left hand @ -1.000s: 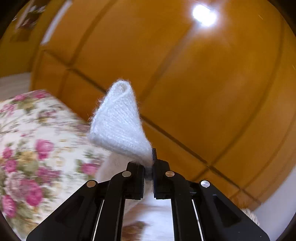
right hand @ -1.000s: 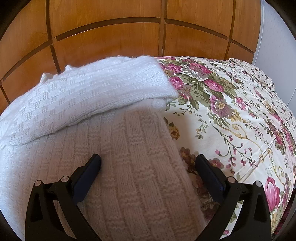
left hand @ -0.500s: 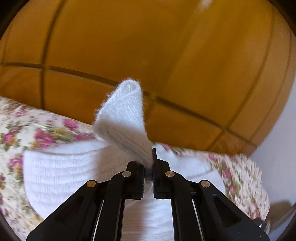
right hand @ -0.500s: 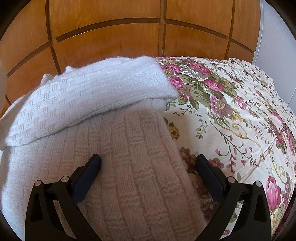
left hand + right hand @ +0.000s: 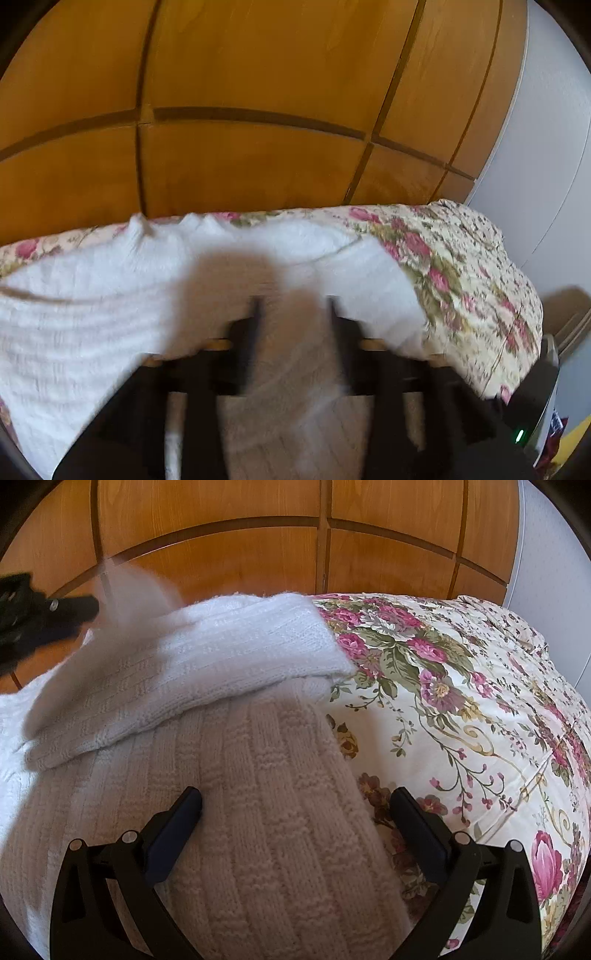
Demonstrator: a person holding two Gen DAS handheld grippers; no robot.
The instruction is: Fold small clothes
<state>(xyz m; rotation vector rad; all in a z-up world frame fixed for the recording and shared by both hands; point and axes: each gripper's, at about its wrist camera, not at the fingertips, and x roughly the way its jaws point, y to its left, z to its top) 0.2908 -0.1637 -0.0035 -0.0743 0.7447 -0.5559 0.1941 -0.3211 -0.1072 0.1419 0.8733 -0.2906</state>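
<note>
White sweater (image 5: 229,686) lies on the bed (image 5: 461,709), part folded. L tool (image 5: 293,306) jaws just been opening, knit flap loose between them, blurred. R tool (image 5: 295,805) wide, straddling sweater edge. Risk: flap lands crooked or snags a pad, undoing fold.

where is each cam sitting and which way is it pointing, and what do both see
Left wrist: on the left gripper, angled down over the white knit garment toward the wooden wardrobe; its own blurred fingers show, jaws just opened.
Right wrist: on the right gripper, angled down at the garment's edge and floral bedspread; its spread fingers and the left gripper show.
Shared: garment, bedspread, wardrobe.
</note>
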